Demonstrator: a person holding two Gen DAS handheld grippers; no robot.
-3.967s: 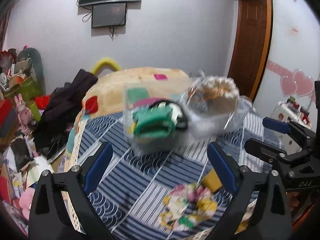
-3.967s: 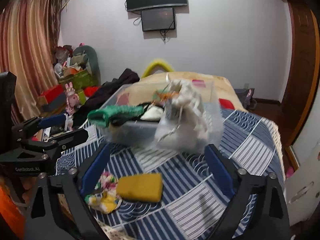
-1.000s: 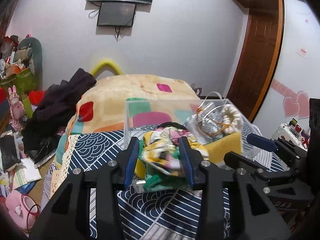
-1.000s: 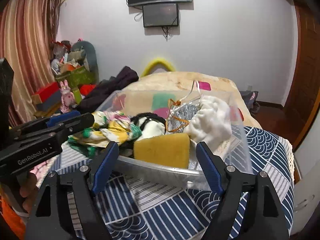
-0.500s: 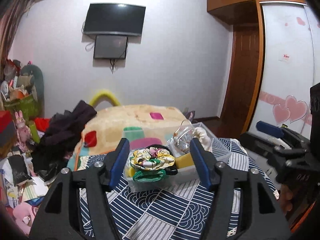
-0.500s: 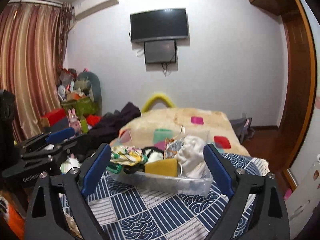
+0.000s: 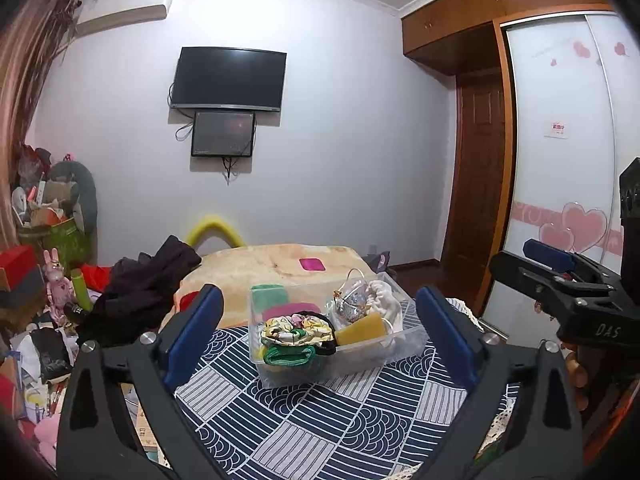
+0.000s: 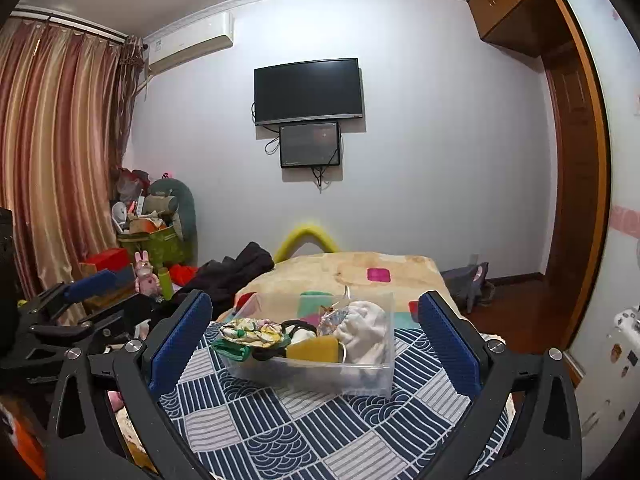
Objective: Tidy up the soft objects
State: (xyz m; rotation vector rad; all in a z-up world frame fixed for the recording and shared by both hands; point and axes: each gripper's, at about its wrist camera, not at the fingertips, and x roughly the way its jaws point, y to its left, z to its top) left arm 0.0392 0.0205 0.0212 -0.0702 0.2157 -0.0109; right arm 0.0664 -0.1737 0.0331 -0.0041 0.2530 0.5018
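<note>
A clear plastic bin [image 7: 412, 342] [image 8: 312, 378] stands on the blue patterned tablecloth [image 7: 320, 420] [image 8: 320, 420]. In it lie a floral cloth [image 7: 296, 330] [image 8: 250, 330], a green fabric item [image 7: 288, 354], a yellow sponge [image 7: 362, 328] [image 8: 314, 348], a white cloth [image 7: 384, 304] [image 8: 362, 332] and a silvery pouch [image 7: 352, 300]. My left gripper [image 7: 318, 340] is open and empty, well back from the bin. My right gripper [image 8: 314, 344] is open and empty, also held back. Each gripper shows at the edge of the other's view.
A bed with a beige blanket [image 7: 272, 268] lies behind the table, with dark clothes [image 7: 148, 280] on its left. Toys and boxes [image 8: 140, 240] pile up by the curtain. A television [image 8: 308, 90] hangs on the far wall. A wooden door [image 7: 476, 200] is at the right.
Both grippers have let go of the floral cloth and sponge, which now lie in the bin, and both have opened wide and drawn back and up from it.
</note>
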